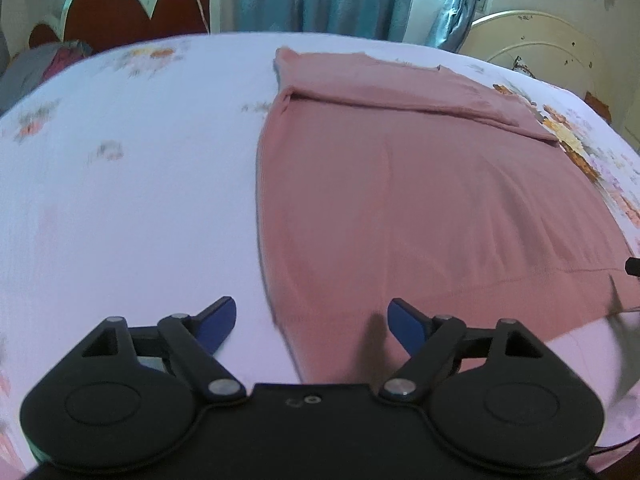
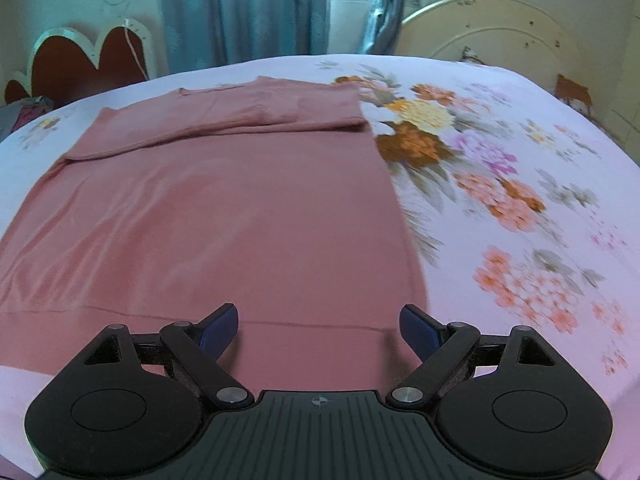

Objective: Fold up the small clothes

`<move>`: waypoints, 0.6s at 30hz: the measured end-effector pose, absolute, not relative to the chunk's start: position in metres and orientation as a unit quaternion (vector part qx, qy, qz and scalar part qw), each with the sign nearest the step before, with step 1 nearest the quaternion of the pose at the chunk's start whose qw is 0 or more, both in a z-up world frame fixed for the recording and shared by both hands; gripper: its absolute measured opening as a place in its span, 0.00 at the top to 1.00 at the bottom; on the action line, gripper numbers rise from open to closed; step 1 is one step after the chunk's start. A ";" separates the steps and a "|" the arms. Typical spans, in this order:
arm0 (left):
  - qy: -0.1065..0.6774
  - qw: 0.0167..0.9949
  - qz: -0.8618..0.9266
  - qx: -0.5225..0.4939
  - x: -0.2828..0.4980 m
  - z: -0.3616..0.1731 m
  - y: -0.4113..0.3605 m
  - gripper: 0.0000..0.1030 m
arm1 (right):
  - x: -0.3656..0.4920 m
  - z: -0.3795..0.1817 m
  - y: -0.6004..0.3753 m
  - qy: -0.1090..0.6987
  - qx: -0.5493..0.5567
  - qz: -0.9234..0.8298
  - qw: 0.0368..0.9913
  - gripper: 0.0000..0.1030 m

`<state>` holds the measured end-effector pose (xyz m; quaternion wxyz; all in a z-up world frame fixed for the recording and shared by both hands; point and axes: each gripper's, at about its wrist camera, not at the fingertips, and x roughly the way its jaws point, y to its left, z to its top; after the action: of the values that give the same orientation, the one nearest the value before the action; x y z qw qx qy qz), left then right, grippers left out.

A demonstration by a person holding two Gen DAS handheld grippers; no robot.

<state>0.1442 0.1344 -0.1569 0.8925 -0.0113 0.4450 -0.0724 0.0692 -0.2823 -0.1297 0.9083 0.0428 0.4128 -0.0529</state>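
Note:
A dusty-pink garment (image 1: 400, 184) lies flat on the bed, with its far part folded over into a band across the top. It also shows in the right wrist view (image 2: 224, 208). My left gripper (image 1: 310, 322) is open and empty, hovering above the garment's near left corner. My right gripper (image 2: 318, 326) is open and empty, above the garment's near hem towards its right corner. A small dark bit of the right gripper (image 1: 633, 266) shows at the right edge of the left wrist view.
The bed is covered by a pale lilac floral sheet (image 2: 500, 184), also seen in the left wrist view (image 1: 120, 184). A red and white headboard (image 1: 136, 8) and some bundled cloth (image 1: 36, 64) stand far left. A cream headboard (image 2: 492, 28) and blue curtains (image 2: 240, 8) stand behind.

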 end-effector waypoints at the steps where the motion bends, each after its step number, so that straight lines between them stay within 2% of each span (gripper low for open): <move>1: 0.450 0.890 -0.072 -0.019 0.142 -0.160 0.137 0.25 | 0.067 -0.131 -0.286 0.414 0.044 -0.057 0.907 0.16; 8: 0.451 0.887 -0.081 -0.052 0.137 -0.169 0.136 0.36 | 0.055 -0.142 -0.310 0.423 0.058 -0.083 0.900 0.16; 12: 0.451 0.885 -0.089 -0.072 0.139 -0.168 0.136 0.58 | 0.055 -0.153 -0.320 0.434 0.082 -0.082 0.893 0.16; 13: 0.451 0.885 -0.090 -0.074 0.139 -0.168 0.135 0.64 | 0.054 -0.154 -0.322 0.437 0.089 -0.078 0.892 0.28; 14: 0.453 0.884 -0.090 -0.077 0.139 -0.168 0.134 0.67 | 0.053 -0.155 -0.322 0.437 0.097 -0.073 0.891 0.34; 16: 0.456 0.882 -0.095 -0.080 0.140 -0.168 0.131 0.77 | 0.053 -0.154 -0.319 0.437 0.096 -0.071 0.891 0.37; 18: 0.461 0.878 -0.102 -0.078 0.141 -0.168 0.128 0.83 | 0.053 -0.153 -0.318 0.440 0.104 -0.059 0.890 0.48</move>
<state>0.1412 0.1276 -0.1678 0.8783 -0.0779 0.4606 -0.1016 0.0530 -0.3183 -0.1527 0.8902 0.1037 0.4396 -0.0591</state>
